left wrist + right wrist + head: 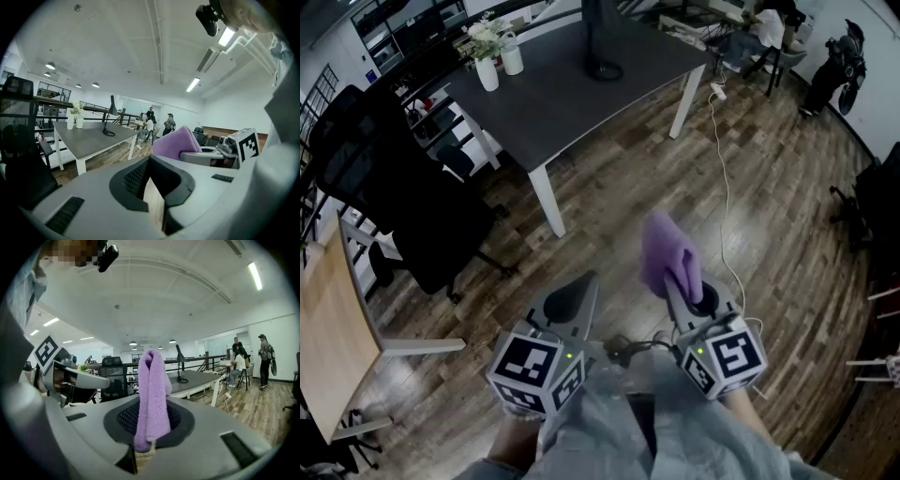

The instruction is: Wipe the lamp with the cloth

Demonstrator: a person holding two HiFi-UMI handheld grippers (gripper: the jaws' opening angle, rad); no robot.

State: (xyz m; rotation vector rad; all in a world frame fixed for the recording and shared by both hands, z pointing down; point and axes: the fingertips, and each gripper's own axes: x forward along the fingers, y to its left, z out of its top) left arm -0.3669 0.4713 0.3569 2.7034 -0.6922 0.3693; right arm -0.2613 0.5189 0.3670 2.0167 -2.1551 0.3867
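Observation:
The black lamp (pixel 601 47) stands on a dark grey table (pixel 553 89) at the far side of the room, well away from both grippers. It also shows small in the left gripper view as the lamp (pixel 110 117) and in the right gripper view as the lamp (pixel 180 363). My right gripper (pixel 680 281) is shut on a purple cloth (pixel 666 251), which sticks up from between its jaws as the cloth (pixel 151 394). My left gripper (pixel 577 292) is beside it, shut and holding nothing (pixel 150 161). Both hang low over the wooden floor.
A black office chair (pixel 403 197) stands left of the table. White vases with flowers (pixel 492 58) sit on the table's far left. A wooden desk (pixel 328 319) lies at the left edge. A white cable (pixel 727 187) runs over the floor. People sit at a far table (pixel 769 33).

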